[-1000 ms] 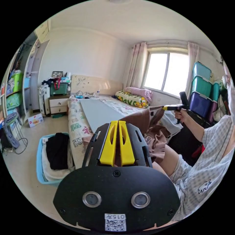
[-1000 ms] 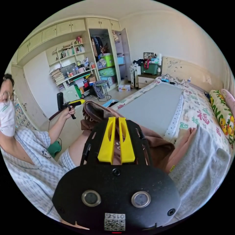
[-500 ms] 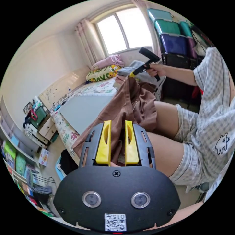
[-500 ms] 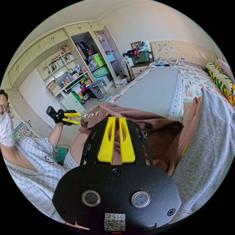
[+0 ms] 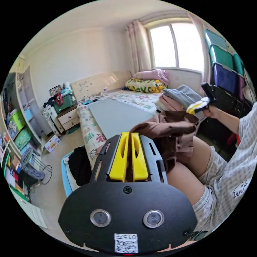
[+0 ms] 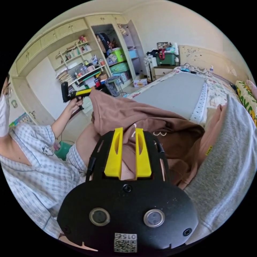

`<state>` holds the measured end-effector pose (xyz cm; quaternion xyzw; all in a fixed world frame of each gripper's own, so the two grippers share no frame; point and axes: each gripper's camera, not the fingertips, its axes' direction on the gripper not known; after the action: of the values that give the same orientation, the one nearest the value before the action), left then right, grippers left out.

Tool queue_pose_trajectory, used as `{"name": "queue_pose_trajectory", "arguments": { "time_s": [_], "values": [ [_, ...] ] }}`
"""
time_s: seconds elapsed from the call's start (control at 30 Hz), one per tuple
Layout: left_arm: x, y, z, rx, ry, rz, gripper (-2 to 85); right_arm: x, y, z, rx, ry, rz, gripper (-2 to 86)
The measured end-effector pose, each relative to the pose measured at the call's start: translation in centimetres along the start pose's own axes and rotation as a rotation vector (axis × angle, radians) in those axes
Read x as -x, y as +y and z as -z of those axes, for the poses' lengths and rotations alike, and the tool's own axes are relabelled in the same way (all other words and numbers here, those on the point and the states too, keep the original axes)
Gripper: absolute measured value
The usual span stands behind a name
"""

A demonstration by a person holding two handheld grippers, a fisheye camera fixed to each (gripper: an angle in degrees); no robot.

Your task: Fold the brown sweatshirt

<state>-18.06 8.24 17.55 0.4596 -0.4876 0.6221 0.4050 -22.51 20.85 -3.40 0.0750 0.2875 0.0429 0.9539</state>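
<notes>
Brown sweatshirt (image 6: 150, 120) fills mid-frame. Our left gripper (image 5: 128, 139) pinches its edge, jaws closed; our right gripper (image 6: 128, 133) stands slightly parted, gripping nothing.

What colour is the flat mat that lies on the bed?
The mat is plain grey; the right gripper view shows it best.

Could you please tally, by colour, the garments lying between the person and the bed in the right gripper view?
Brown: 1, the brown sweatshirt
Pink: 1, the pink garment
Grey: 1, the grey garment
Total: 3
</notes>
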Motion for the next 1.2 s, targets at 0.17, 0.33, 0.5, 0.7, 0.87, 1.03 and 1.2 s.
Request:
{"name": "queue_pose_trajectory", "arguments": {
  "time_s": [0.17, 0.33, 0.5, 0.7, 0.87, 1.03, 1.2],
  "values": [
    [-1.2, 0.8, 1.9, 0.037, -0.044, 0.007, 0.5, 11.6, -3.9, -7.0, 0.159, 0.109, 0.23, 15.9],
    [-2.0, 1.1, 2.7, 0.056, -0.044, 0.056, 0.4, 21.1, -7.7, -10.6, 0.211, 0.318, 0.442, 15.8],
    [-2.8, 1.5, 3.4, 0.089, -0.071, 0.103, 0.3, 27.9, -9.1, -14.8, 0.415, 0.439, 0.691, 14.1],
    [-3.0, 2.5, 3.9, 0.155, -0.083, 0.131, 0.2, 27.2, -10.6, -17.8, 0.547, 0.468, 0.592, 5.6],
    [-2.4, 4.0, 4.6, 0.144, -0.077, 0.156, 0.9, 26.7, -9.2, -15.6, 0.497, 0.496, 0.466, 0.0],
    [-1.2, 5.0, 3.2, 0.173, -0.042, 0.109, 4.6, 23.8, -7.3, -10.1, 0.329, 0.46, 0.273, -0.6],
    [-1.0, 7.1, -0.8, 0.262, 0.102, 0.02, 8.2, 18.5, -5.4, -4.6, 0.107, 0.33, 0.058, -0.6]
  ]
}}
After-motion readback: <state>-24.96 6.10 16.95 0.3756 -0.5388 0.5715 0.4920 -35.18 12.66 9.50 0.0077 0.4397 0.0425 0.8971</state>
